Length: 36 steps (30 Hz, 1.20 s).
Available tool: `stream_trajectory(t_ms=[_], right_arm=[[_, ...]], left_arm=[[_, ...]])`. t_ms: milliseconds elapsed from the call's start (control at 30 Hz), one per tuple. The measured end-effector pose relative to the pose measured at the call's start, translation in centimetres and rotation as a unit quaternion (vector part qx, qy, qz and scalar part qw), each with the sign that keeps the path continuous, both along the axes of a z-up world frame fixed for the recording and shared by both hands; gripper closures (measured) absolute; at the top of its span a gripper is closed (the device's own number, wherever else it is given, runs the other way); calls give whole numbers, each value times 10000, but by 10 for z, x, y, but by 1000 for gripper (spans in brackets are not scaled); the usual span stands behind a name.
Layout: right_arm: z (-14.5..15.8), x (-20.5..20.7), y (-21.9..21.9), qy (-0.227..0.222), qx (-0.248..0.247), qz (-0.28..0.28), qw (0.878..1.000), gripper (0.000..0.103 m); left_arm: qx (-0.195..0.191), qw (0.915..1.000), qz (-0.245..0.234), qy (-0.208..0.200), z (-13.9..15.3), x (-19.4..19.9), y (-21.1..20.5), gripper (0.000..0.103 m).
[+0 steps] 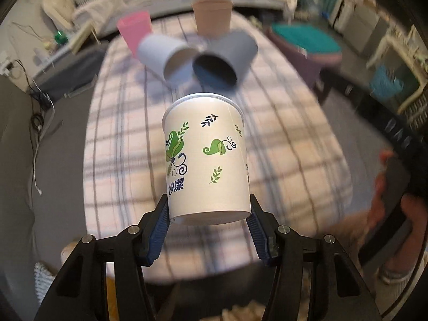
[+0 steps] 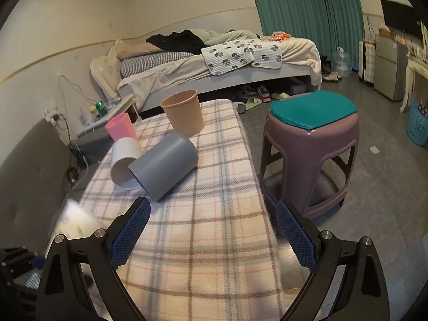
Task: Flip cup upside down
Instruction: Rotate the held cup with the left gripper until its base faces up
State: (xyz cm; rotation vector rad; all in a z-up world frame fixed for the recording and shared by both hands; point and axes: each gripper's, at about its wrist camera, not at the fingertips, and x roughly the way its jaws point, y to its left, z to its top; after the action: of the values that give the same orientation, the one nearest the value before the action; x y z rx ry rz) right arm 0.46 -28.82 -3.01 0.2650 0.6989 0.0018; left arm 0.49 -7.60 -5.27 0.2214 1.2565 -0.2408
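walls: cream wall [image 2: 80, 13] | window side: teal curtains [image 2: 307, 13] | floor: grey tiles [image 2: 379, 165] | furniture: unmade bed [image 2: 214, 67] at the back, purple stool [image 2: 310, 155] with teal cushion [image 2: 313, 109], plaid blanket [image 2: 208, 214] over the near surface

Both grippers, left gripper [image 1: 209, 215] and right gripper [image 2: 213, 230], look alike: matte black angular linkage arms, round silver screws at the joints, blue ribbed pads [image 2: 295, 236] lining each black finger.
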Motion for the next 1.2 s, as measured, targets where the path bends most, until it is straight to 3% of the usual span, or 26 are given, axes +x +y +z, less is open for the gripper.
stream_trajectory(t_ms=[200,367,533,667,867,1200], right_arm=[[3,1,-11,74,175,-124,9997,7],[3,4,-17,207,431,-225,9986,7],[3,6,-14,246,417,-145,9987,7],[8,3,-9,111,77,-161,9998,7],[4,8,-14,179,246,-182,9994,7],[1,8,-20,208,409,-181,9988,7]], left_arm=[[288,9902,157,1360,-10,24,2,47],[713,9837,-157,1642,-21,45,-15,46],[760,9756,-175,2055,-37,68,-20,46],[890,9732,-253,2105,-33,78,-26,46],[1318,9678,-620,2054,-8,74,-29,46],[1309,9787,-597,1463,4,108,-39,46]])
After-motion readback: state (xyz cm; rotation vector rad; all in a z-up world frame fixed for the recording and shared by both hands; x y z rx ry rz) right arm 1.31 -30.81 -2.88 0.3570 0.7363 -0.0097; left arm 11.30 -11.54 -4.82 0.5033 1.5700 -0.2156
